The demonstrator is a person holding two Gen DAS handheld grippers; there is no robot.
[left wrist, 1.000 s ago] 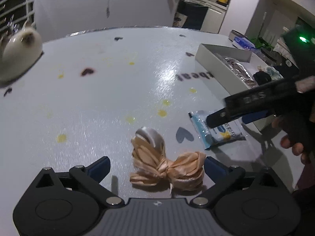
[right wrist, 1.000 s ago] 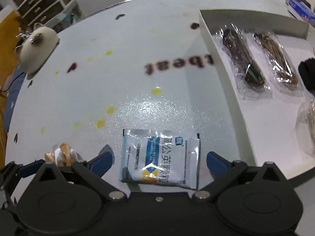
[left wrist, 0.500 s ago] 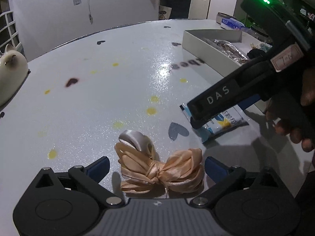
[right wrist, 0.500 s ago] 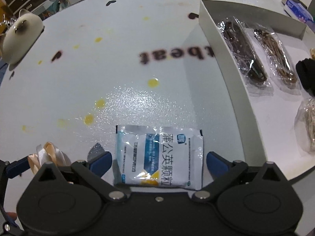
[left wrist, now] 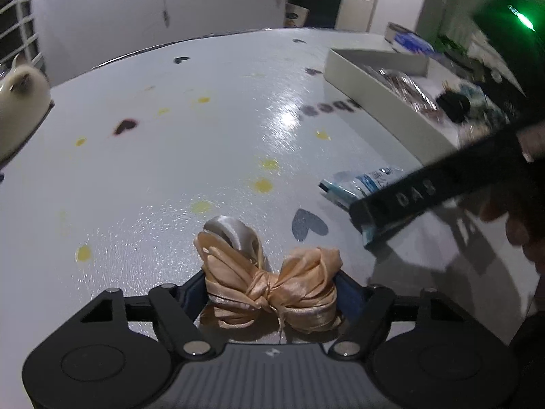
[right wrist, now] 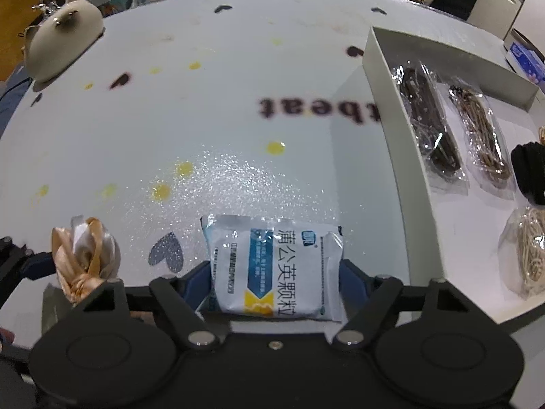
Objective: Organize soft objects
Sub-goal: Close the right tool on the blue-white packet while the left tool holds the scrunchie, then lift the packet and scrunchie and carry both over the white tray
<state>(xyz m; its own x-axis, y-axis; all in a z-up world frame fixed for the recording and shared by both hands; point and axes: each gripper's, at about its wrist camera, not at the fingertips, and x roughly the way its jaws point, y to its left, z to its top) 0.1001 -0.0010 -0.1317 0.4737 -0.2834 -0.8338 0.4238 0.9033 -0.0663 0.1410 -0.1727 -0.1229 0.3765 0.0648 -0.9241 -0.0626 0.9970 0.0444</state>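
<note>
Ceramic cat figurine (right wrist: 63,35) — table (right wrist: 221,102) edge

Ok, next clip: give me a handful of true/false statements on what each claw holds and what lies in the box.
1. The left claw is closed on the peach ribbon bow. True.
2. The right claw grips a black hair tie. False: it grips the white-and-blue sachet.
3. The white box is on the right side of the table. True.
4. The box holds only the sachet. False: it holds clear-wrapped bundles and a black item.
5. The cream cat-shaped figure sits inside the box. False: it sits at the table's far left edge.
</note>
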